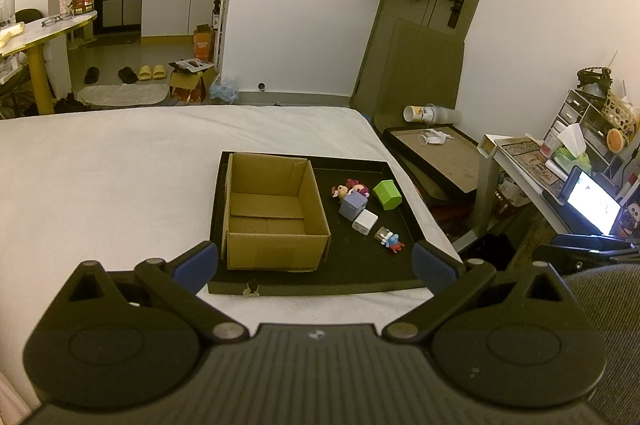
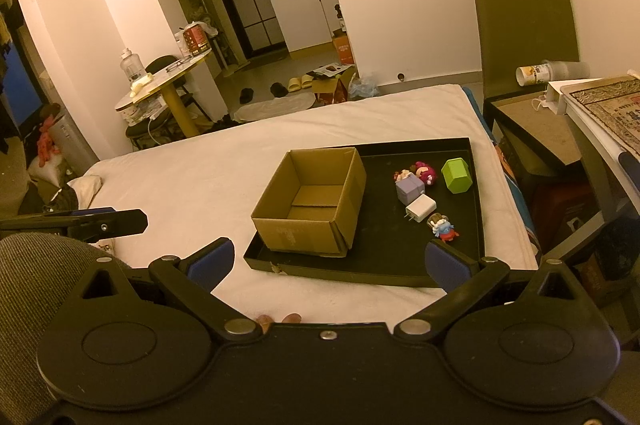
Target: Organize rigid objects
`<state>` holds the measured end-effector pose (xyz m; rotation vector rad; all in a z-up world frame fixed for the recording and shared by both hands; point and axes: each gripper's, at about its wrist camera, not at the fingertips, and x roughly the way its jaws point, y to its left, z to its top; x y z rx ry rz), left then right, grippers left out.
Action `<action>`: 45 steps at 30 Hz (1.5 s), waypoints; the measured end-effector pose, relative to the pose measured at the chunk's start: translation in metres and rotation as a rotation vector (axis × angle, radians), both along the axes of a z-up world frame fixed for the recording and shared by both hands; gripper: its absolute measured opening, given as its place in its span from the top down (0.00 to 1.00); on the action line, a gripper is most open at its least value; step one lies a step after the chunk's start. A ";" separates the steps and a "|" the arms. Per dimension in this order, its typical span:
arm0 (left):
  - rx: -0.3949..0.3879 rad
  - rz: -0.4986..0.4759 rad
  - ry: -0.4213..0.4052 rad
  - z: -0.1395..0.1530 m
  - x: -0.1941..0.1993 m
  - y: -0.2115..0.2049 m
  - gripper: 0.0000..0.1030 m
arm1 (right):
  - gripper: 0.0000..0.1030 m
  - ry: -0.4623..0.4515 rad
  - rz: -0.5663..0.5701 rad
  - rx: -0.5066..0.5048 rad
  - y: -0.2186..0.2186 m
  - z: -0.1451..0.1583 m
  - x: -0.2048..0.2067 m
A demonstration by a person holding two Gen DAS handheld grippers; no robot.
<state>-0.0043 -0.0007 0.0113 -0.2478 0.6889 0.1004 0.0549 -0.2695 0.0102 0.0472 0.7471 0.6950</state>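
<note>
A black tray [image 1: 304,285] lies on a white bed [image 1: 112,161]. On the left part of the tray stands an empty cardboard box [image 1: 276,213] with its top open. To the right of the box, on the tray floor, lie the small things to tidy up: a green block [image 1: 387,194], a purple cube [image 1: 353,206], a white charger [image 1: 365,222], a pink and red toy figure [image 1: 352,188] and a little blue toy figure [image 1: 393,242].

All of them look hard and light, so they probably will not squash. The charger and the cubes have flat sides, so the best place to hold them is likely across two flat sides. The charger looks smooth and may slip. The toy figures are bumpy (and small), so a hold around the body seems safest.

The left gripper [image 1: 316,263] is wide open and holds nothing. It hangs over the near edge of the tray, with the box right in front of it and the toys ahead and to the right. The right gripper [image 2: 328,263] is wide open too and empty. It is also near the tray's front edge. The little blue toy figure [image 2: 444,228] is just beyond its right finger, and the white charger [image 2: 421,208] is a bit farther on.
</note>
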 end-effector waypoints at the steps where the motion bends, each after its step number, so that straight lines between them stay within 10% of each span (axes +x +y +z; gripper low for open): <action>1: 0.000 0.000 0.000 0.000 0.000 0.000 0.00 | 0.00 0.000 0.000 0.000 -0.001 0.000 0.000; 45: -0.012 0.045 0.069 -0.043 0.048 0.032 0.00 | 0.00 0.028 -0.046 -0.028 0.007 -0.035 0.043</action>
